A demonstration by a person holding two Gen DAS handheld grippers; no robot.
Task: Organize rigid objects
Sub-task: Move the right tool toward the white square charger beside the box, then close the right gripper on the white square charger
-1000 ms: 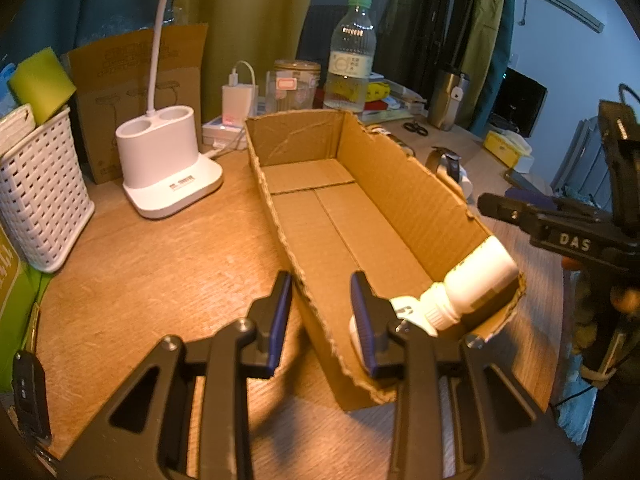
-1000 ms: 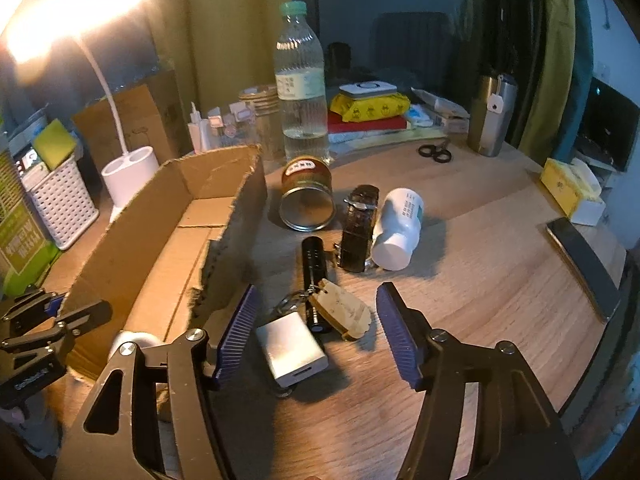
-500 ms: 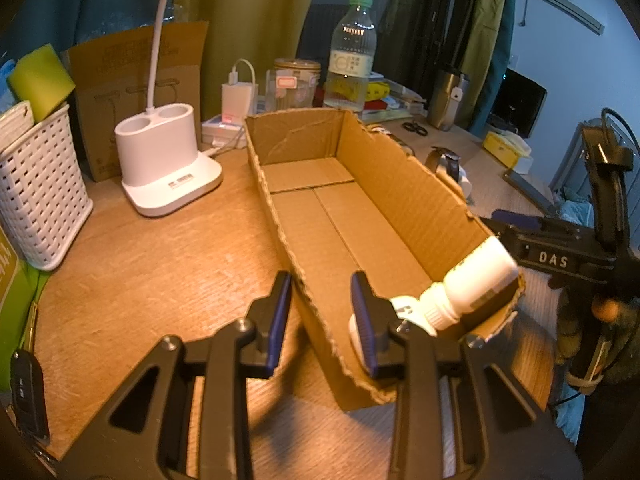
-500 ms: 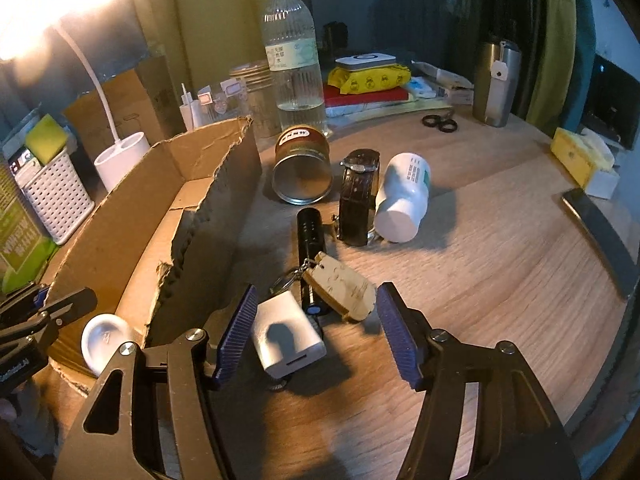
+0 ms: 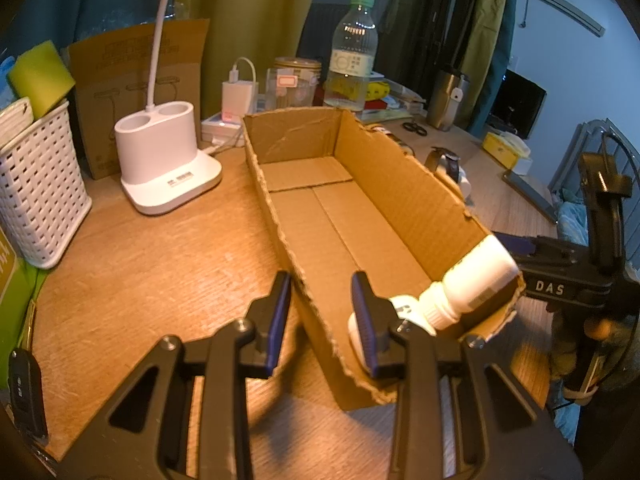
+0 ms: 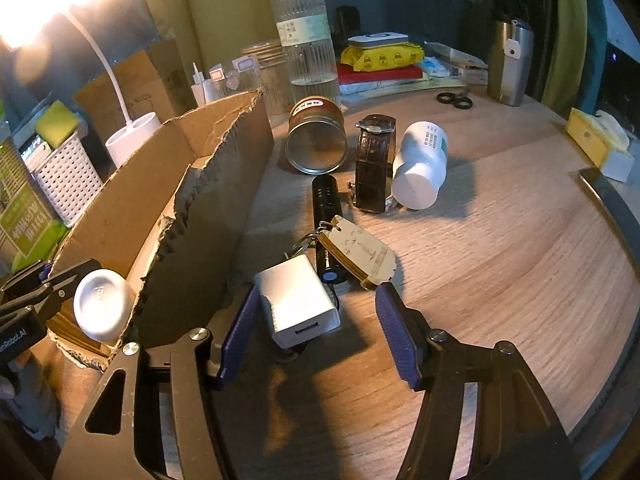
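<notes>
An open cardboard box lies on the wooden table, and it also shows in the right wrist view. A white bottle leans in its near end; its base shows in the right wrist view. My left gripper is open, its fingers straddling the box's near left wall. My right gripper is open around a white charger block. Beyond lie a wooden key tag, a black flashlight, a brown watch, a white pill bottle and a tin can.
A white lamp base and a white basket stand left of the box. A water bottle, a steel tumbler, scissors and a yellow pack stand at the back. A black car key lies at the near left edge.
My right gripper has moved forward and down, so the white charger block now sits between its fingers. The left gripper and the box have stayed put.
</notes>
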